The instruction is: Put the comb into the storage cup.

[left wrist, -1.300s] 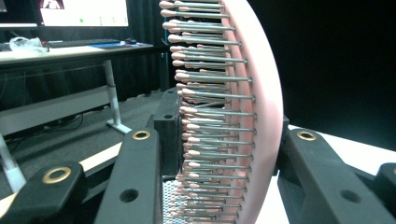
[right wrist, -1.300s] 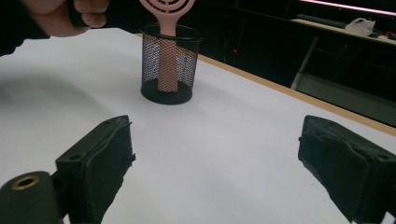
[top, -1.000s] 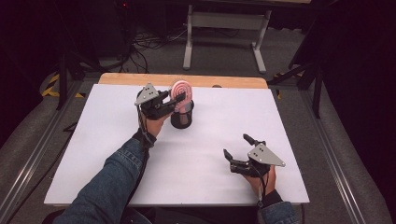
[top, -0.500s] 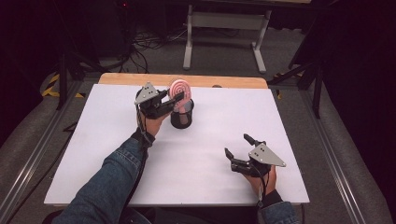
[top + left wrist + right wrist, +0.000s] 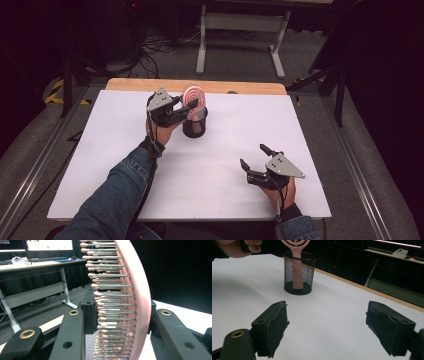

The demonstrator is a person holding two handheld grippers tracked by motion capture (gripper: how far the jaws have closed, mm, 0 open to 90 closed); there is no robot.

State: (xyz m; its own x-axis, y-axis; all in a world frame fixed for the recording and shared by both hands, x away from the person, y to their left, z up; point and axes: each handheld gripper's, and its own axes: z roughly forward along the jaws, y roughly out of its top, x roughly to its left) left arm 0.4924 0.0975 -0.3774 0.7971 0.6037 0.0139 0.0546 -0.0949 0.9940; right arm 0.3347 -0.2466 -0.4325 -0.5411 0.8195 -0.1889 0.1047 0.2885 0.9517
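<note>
Denim sleeves come in at the near edge of the counter, and the right claw rests close to that edge, released, nothing between its jaws; seen along them in the right gripper view they stand wide apart over bare white surface. Farther in, the left claw is clenched on the head of a pink hairbrush: the left gripper view shows the jaws pressing either side of the bristled head. The brush stands upright, handle down inside a black mesh cup, so its long axis runs vertically and the left claw meets it from the side, above the cup rim. I judge the coming move turns on that axis: the brush goes in or out straight along it, and a sideways pull could tip the cup. The left hand is far the nearer; the right sits well apart. Open white surface lies all round the cup, with the far wooden edge near behind.
</note>
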